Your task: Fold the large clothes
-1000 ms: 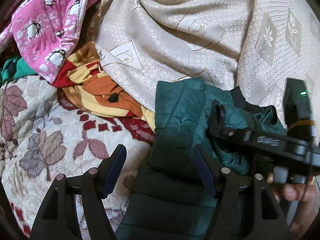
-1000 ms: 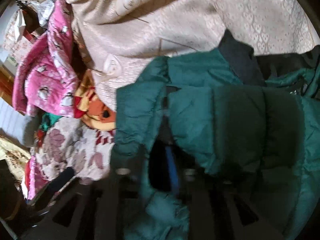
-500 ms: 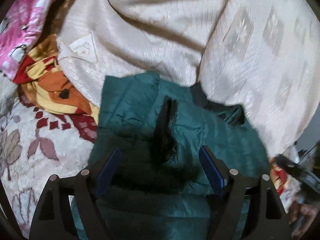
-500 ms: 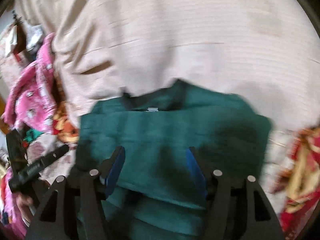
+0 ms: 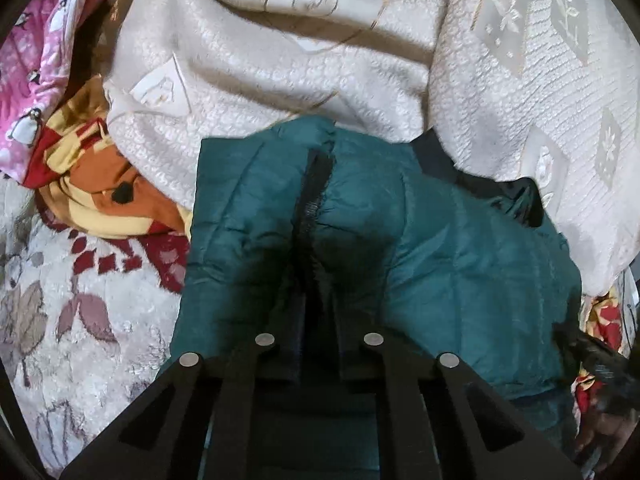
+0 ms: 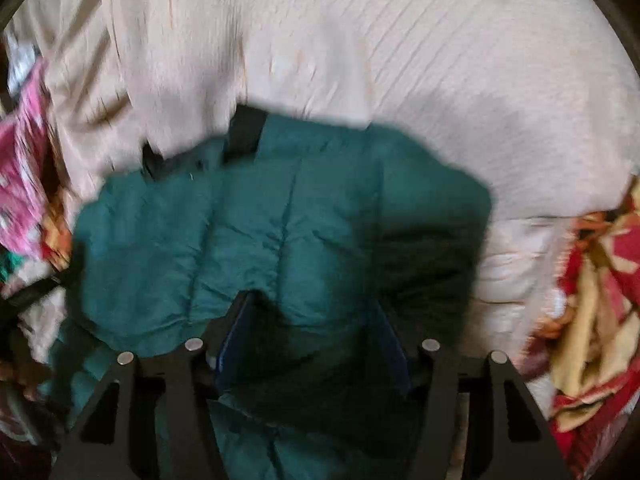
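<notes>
A dark teal quilted jacket (image 5: 460, 248) lies on the bed, its zipper edge (image 5: 316, 188) running down the middle. My left gripper (image 5: 318, 308) is shut on the jacket at the zipper edge, its tips buried in fabric. In the right wrist view the same jacket (image 6: 248, 232) fills the centre, with a black collar (image 6: 244, 132) at its far edge. My right gripper (image 6: 312, 320) is open, its blue-padded fingers (image 6: 236, 332) pressed down into the jacket with fabric between them. The right view is blurred.
A cream patterned bedspread (image 5: 320, 60) is bunched behind the jacket. A pink penguin-print garment (image 5: 36, 80) and an orange-red cloth (image 5: 108, 184) lie at the left on a floral blanket (image 5: 60, 320). Red-yellow fabric (image 6: 592, 300) lies at the right.
My left gripper closed from open onto the jacket's zipper edge. My right gripper let go of the jacket, pulled back and now sits open over it.
</notes>
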`<state>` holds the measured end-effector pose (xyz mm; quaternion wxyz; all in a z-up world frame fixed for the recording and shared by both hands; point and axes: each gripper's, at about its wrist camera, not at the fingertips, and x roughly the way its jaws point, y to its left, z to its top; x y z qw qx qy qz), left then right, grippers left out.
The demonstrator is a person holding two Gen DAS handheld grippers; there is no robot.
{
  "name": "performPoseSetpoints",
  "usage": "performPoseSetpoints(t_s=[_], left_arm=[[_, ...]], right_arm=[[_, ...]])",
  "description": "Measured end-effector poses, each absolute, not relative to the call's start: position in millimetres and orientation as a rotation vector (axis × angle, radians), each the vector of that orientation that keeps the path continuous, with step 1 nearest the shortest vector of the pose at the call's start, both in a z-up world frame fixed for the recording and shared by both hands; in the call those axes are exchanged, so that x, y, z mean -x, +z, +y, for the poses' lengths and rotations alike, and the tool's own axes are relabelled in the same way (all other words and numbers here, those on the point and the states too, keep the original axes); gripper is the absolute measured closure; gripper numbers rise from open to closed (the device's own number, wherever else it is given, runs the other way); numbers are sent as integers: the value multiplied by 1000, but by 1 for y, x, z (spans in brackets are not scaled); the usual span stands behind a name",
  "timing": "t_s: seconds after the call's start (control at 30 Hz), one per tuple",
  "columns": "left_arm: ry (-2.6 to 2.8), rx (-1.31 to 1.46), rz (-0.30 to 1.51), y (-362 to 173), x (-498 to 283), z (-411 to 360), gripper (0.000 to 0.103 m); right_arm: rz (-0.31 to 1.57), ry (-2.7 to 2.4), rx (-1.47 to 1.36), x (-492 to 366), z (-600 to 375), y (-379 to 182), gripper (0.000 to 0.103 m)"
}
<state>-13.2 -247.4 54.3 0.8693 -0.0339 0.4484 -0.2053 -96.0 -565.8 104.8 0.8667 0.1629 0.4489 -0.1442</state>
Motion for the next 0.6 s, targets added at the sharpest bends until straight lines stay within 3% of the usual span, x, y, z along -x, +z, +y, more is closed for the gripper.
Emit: performPoseSetpoints(t_s=[0.2,0.4,0.47,0.6], left_arm=[[-424,65,910,60,15,-242,103],[-424,33,785,97,25,-233,83],[-428,18,766,101,22,-241,81],[-426,-41,793,90,10,-266,81]], right_arm=[[964,-350,-292,84,-560,98,40],[852,-363,-306,111,-555,139,37],[833,-353,-290,108,-549,147,30],[841,-345,-238,87,-533,149,30]])
